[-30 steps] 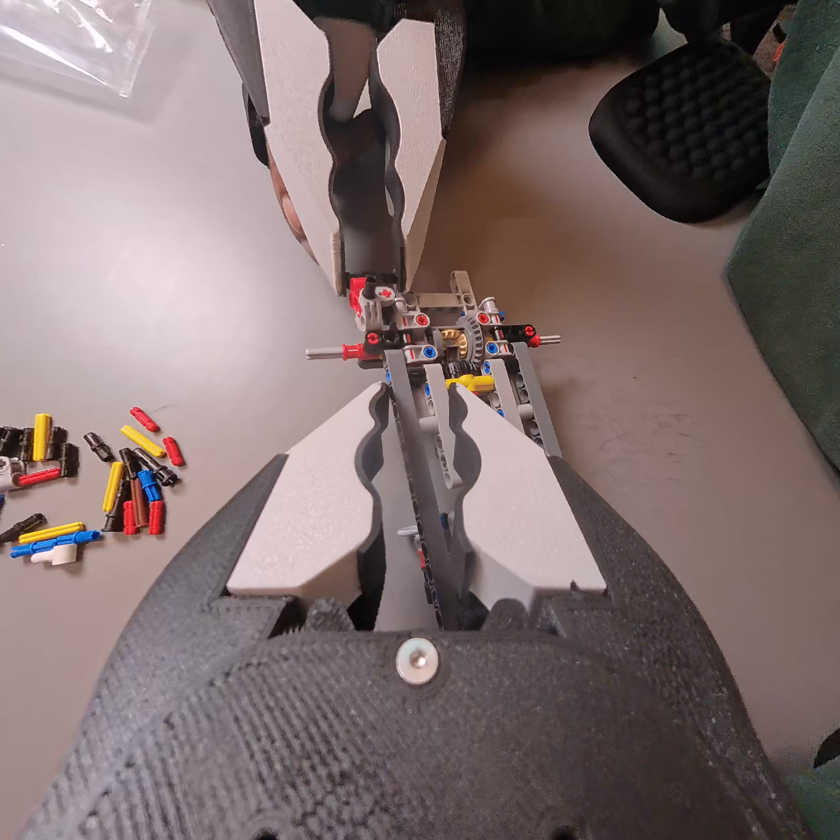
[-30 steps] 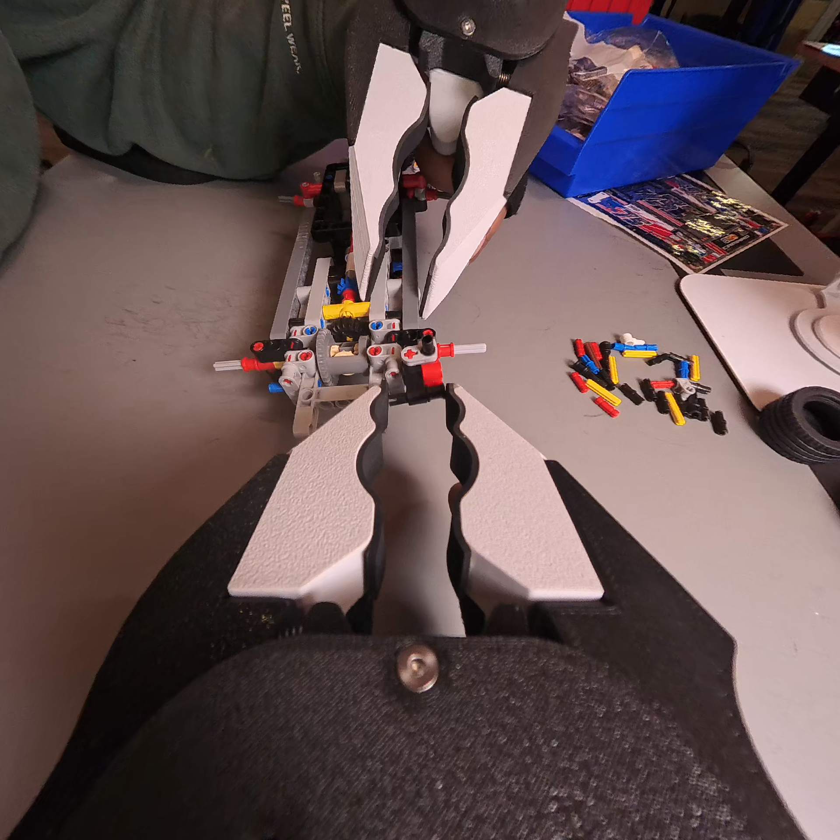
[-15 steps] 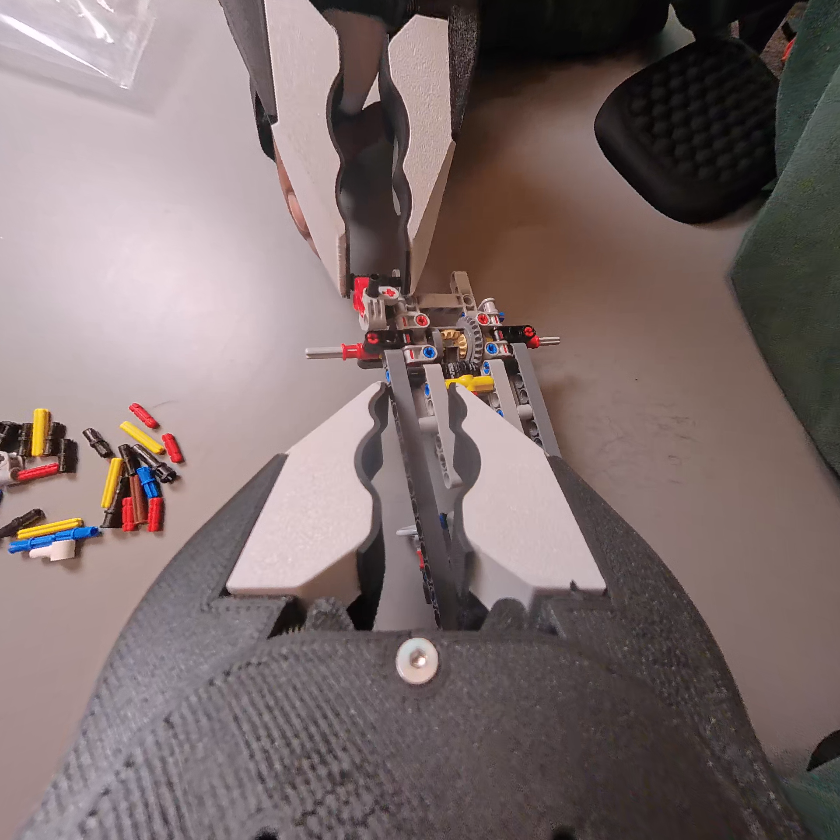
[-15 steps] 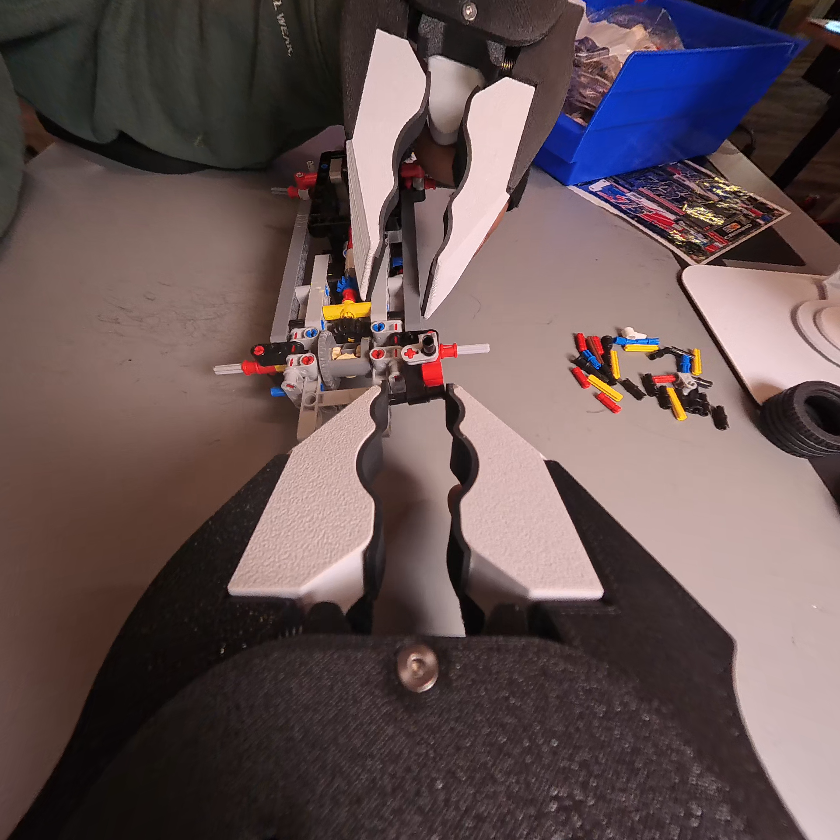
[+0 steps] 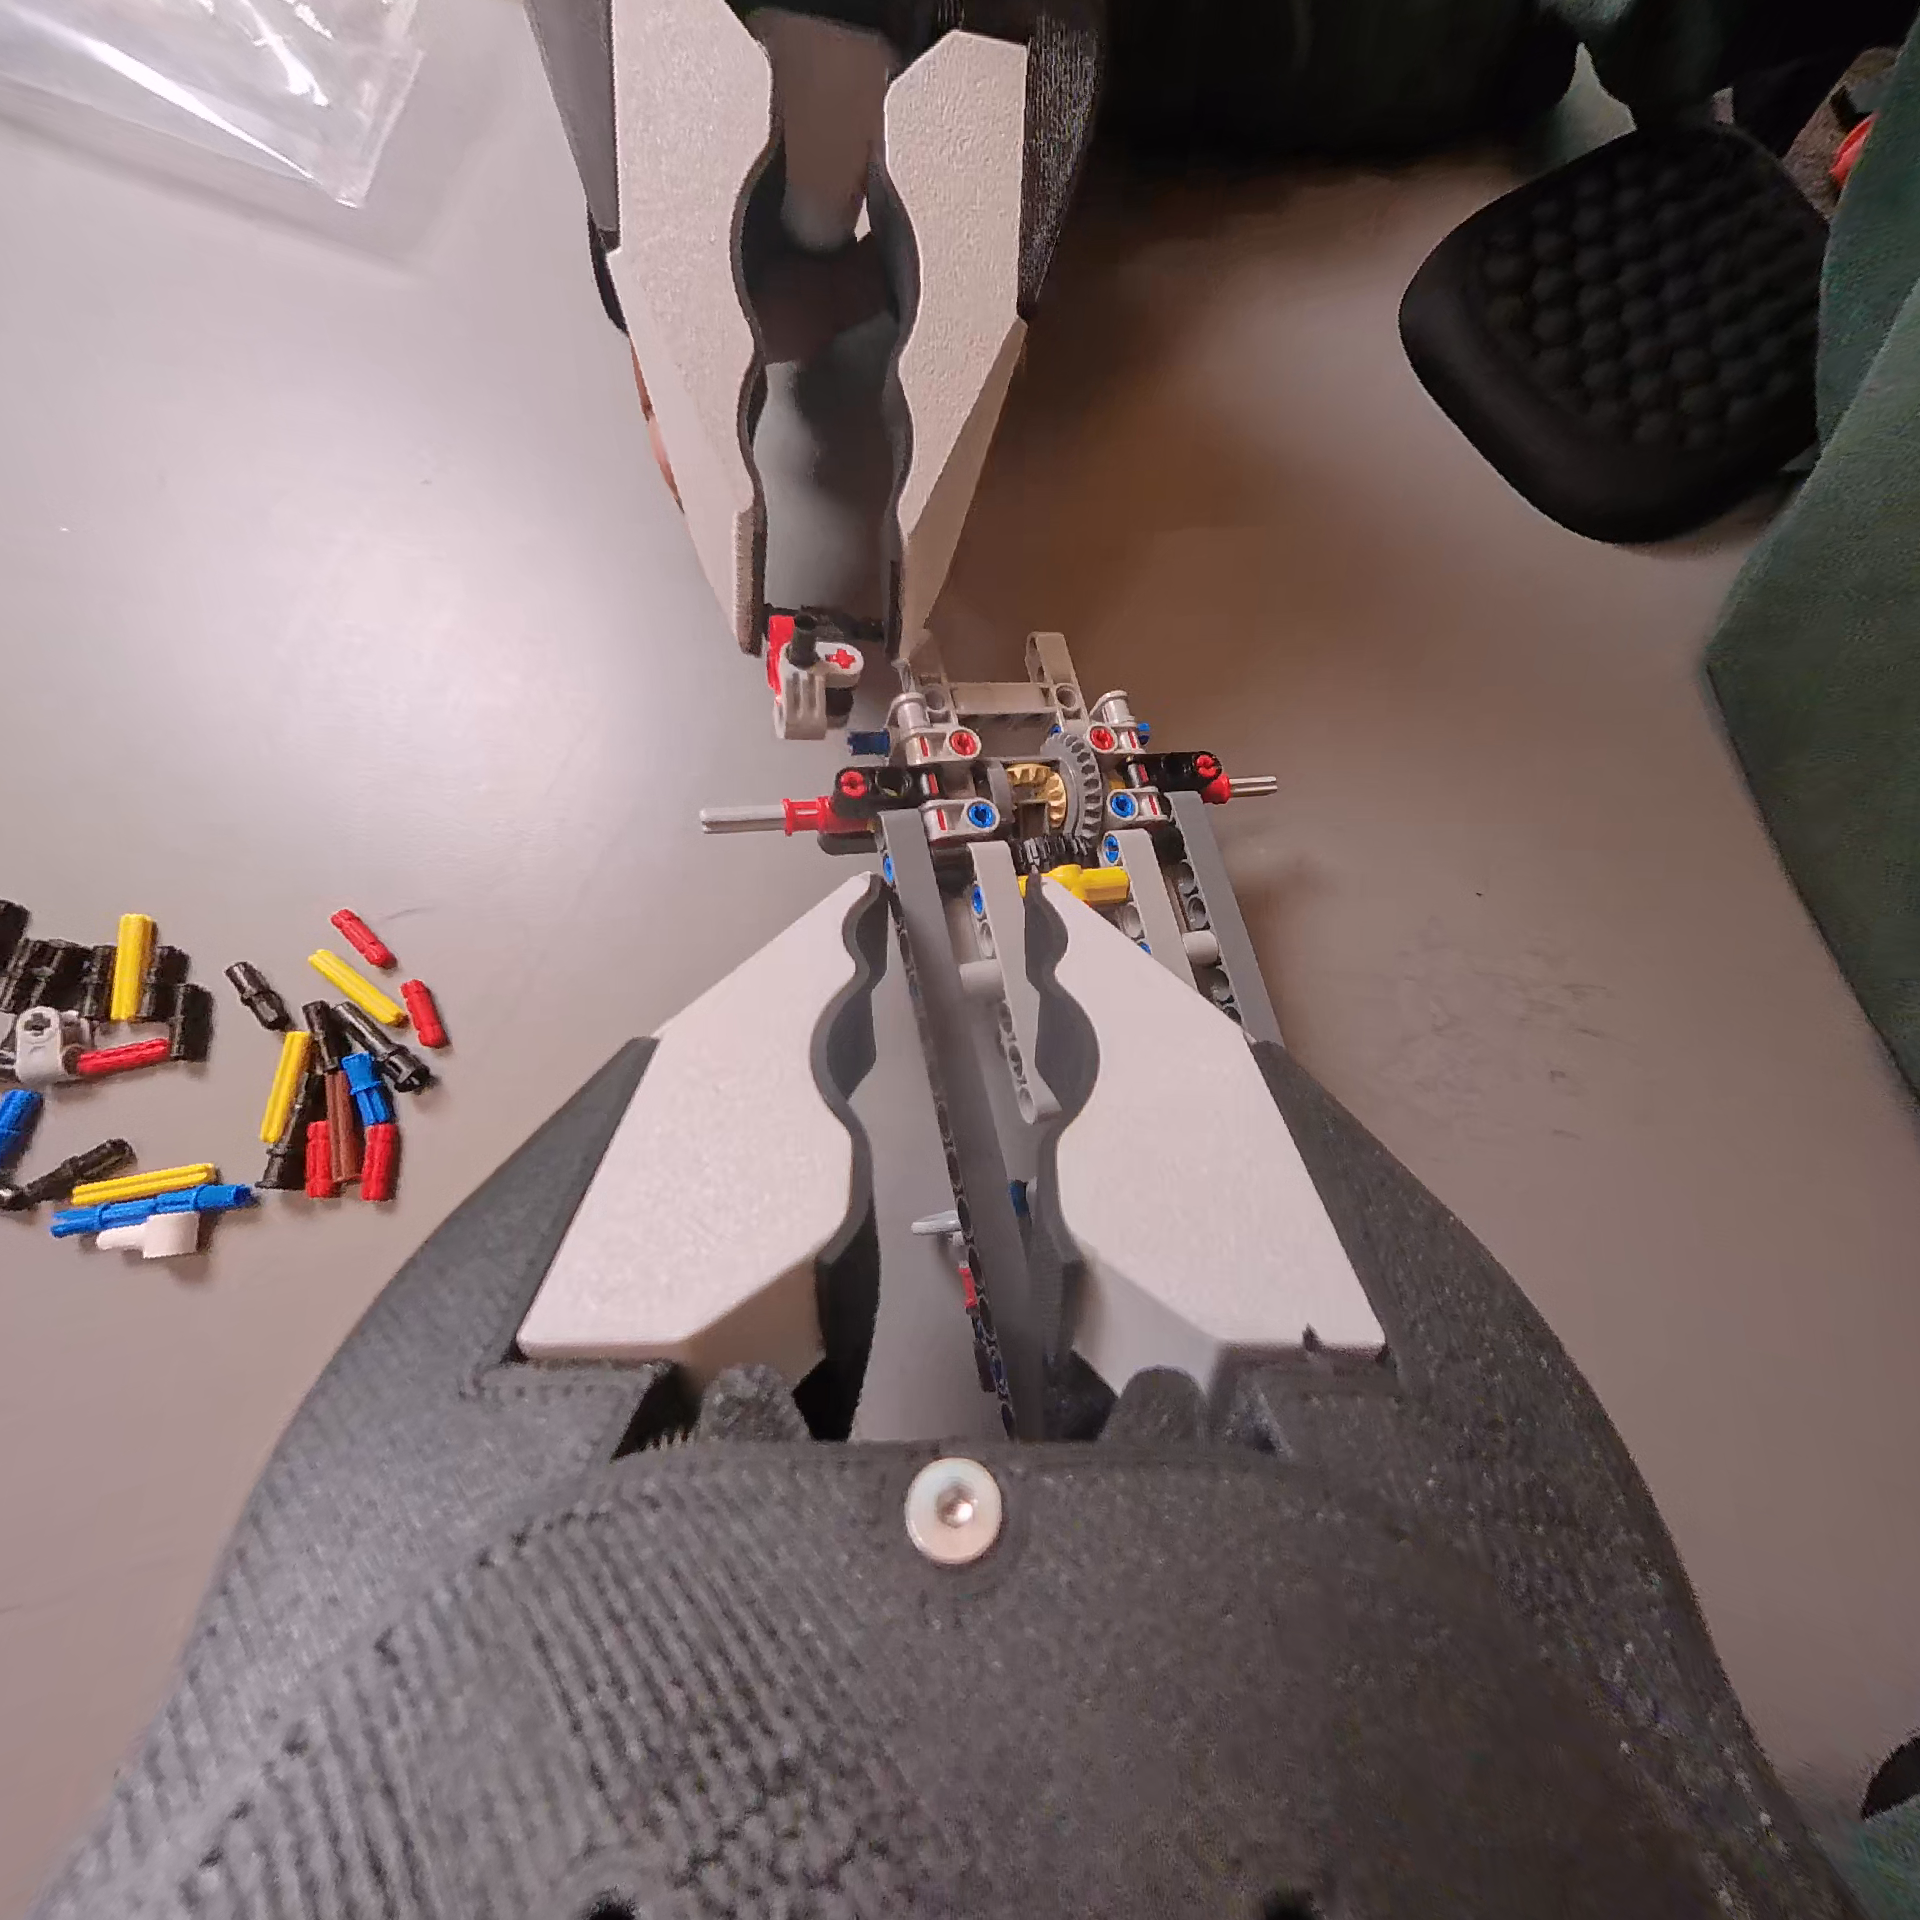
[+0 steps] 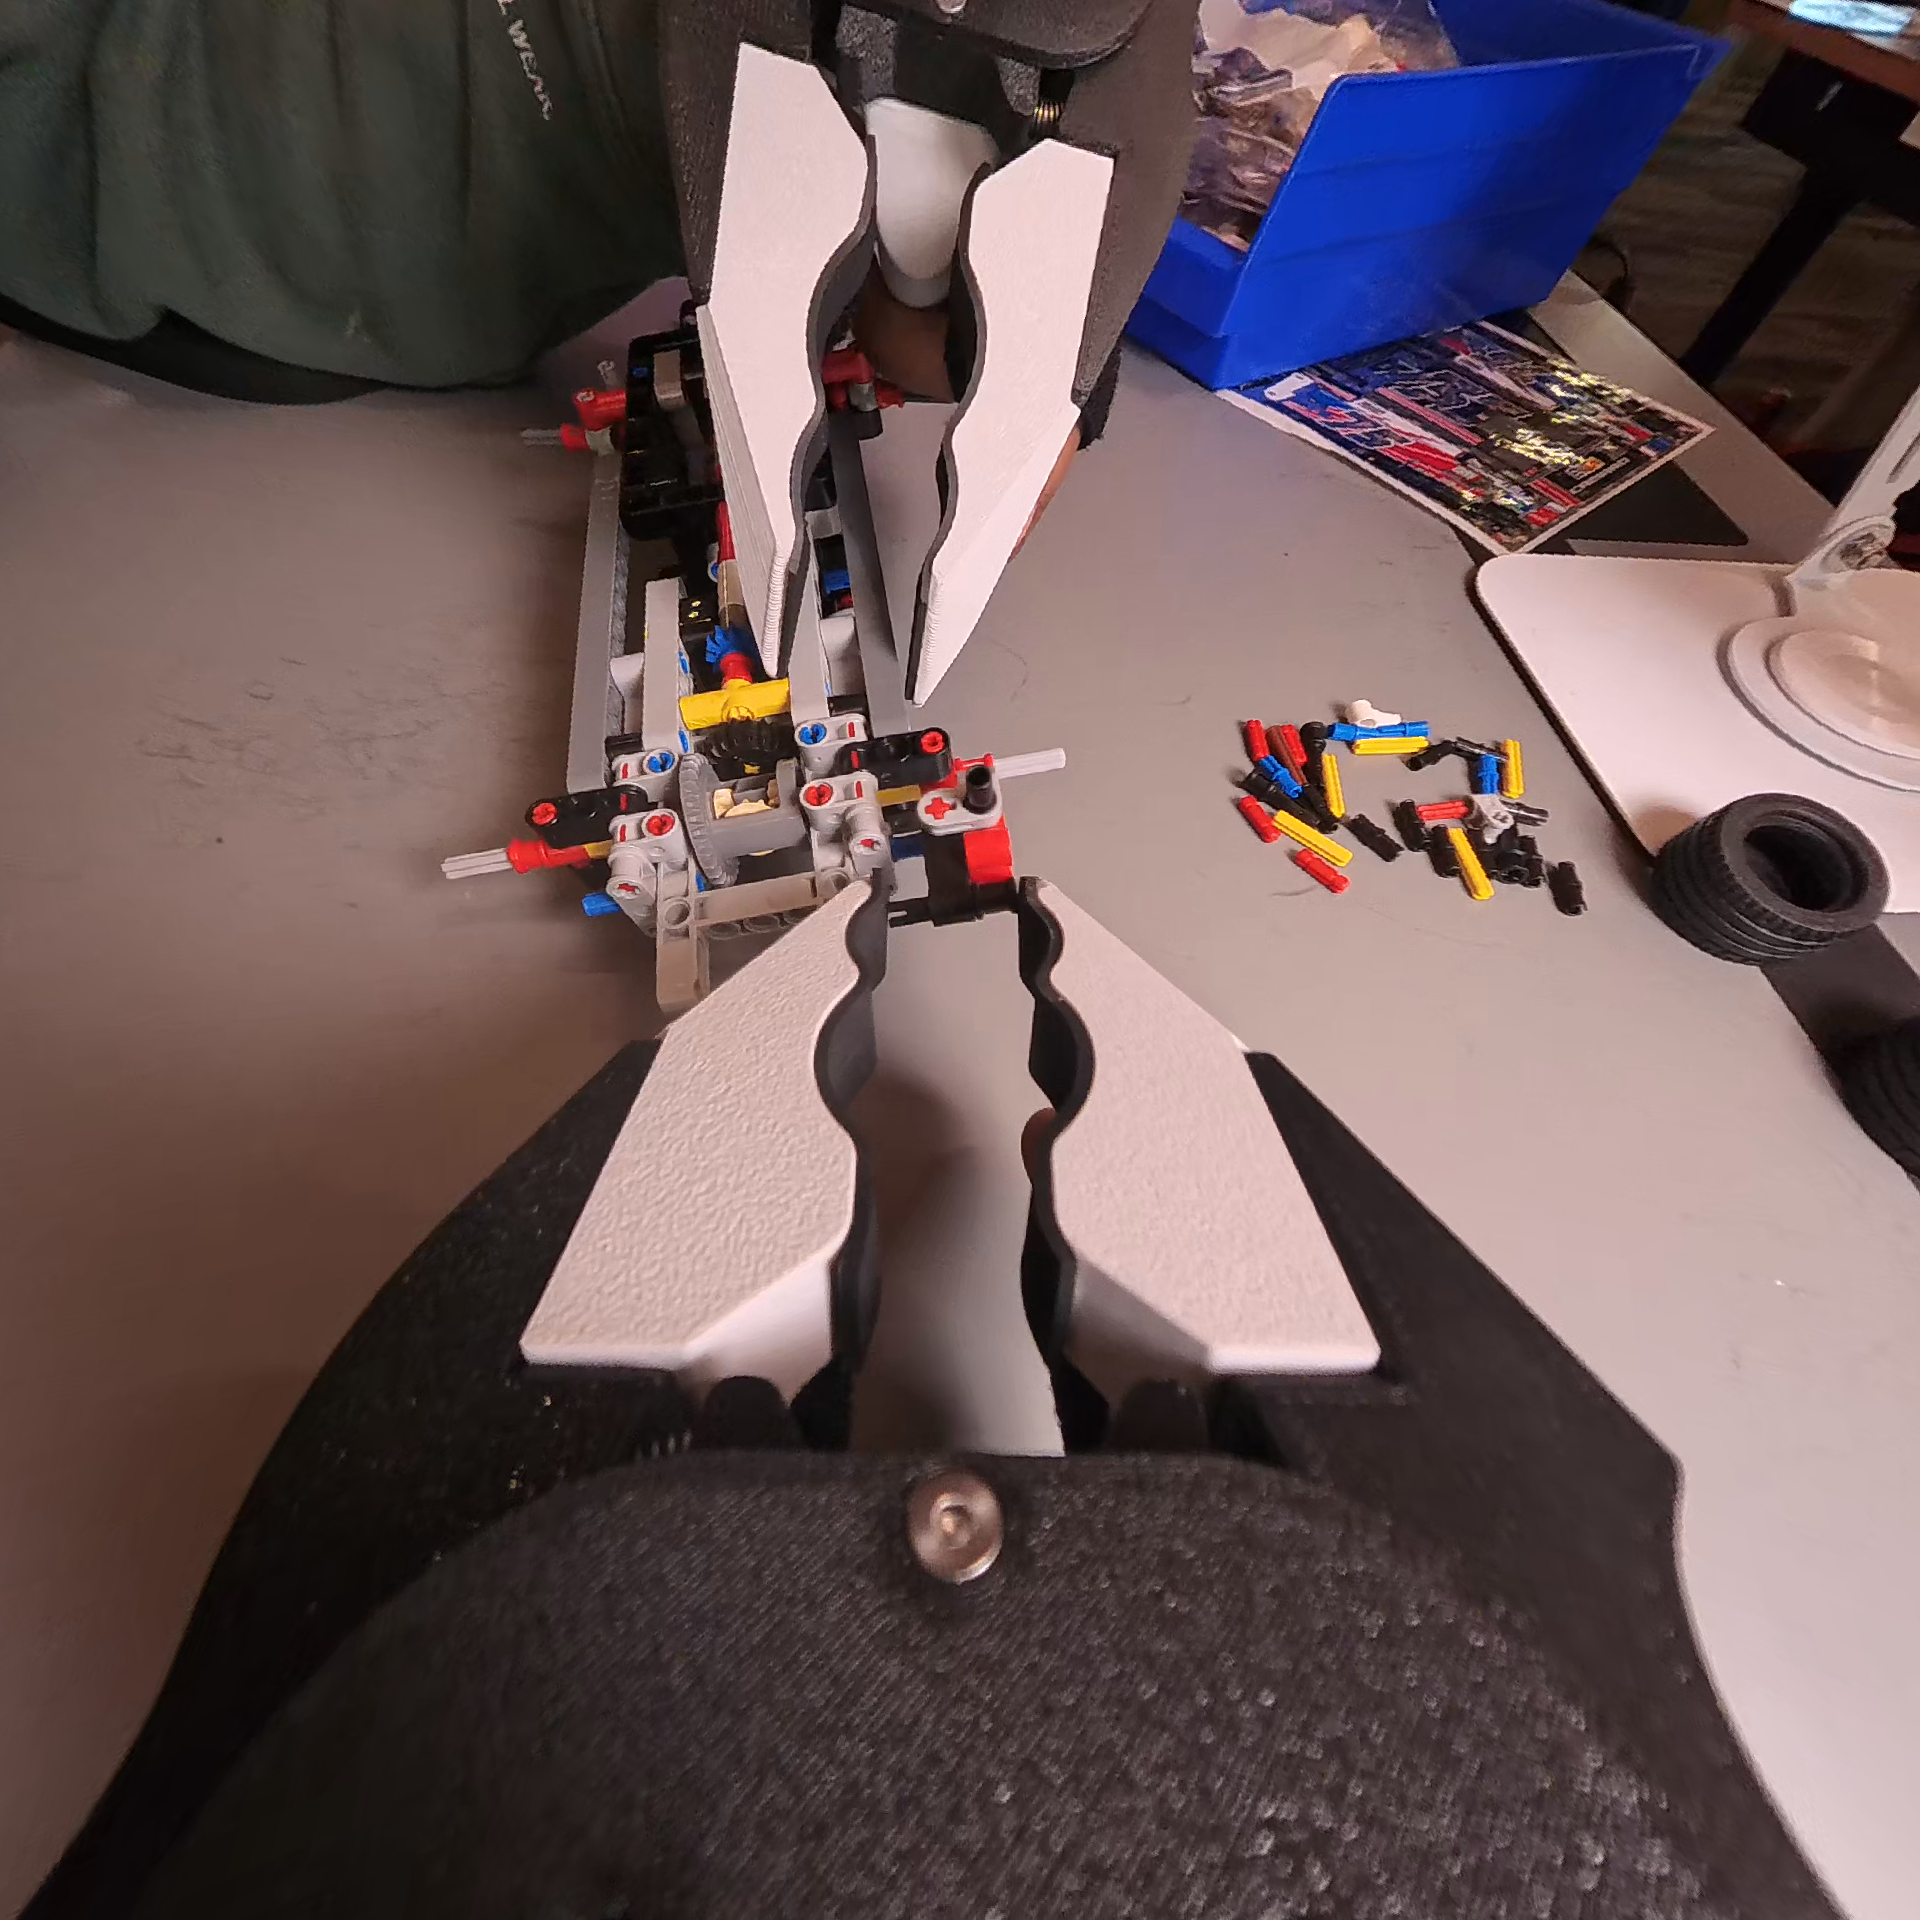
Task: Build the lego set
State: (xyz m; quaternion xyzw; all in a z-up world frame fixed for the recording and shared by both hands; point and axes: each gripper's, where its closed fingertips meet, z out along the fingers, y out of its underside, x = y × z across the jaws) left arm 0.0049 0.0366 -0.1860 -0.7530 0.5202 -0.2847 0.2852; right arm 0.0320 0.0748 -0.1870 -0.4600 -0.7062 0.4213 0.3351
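A long grey lego chassis (image 5: 1049, 790) with a gear axle across its end lies on the grey table; it also shows in the right wrist view (image 6: 727, 810). My left gripper (image 5: 954, 888) is shut on its grey side beams, and it shows from above in the right wrist view (image 6: 847, 675). My right gripper (image 6: 953, 888) is shut on a small red, black and grey sub-assembly (image 6: 971, 847) at the chassis's axle end. In the left wrist view the right gripper (image 5: 828, 634) holds that piece (image 5: 816, 675) just beside the chassis corner, with a small gap.
Loose coloured pins (image 5: 312, 1060) lie left of the chassis, also seen in the right wrist view (image 6: 1392, 810). A blue bin (image 6: 1455, 187), a booklet (image 6: 1475, 436), a black tyre (image 6: 1766, 878) and a white base (image 6: 1662, 675) stand there. A plastic bag (image 5: 208, 94) and an armrest (image 5: 1610, 332) are nearby. The white base (image 6: 1662, 675) is about 30 cm from both grippers' fingertips.
My right gripper has drawn slightly away from the chassis with the small sub-assembly, so a gap now shows between them. The left gripper and chassis have barely moved.
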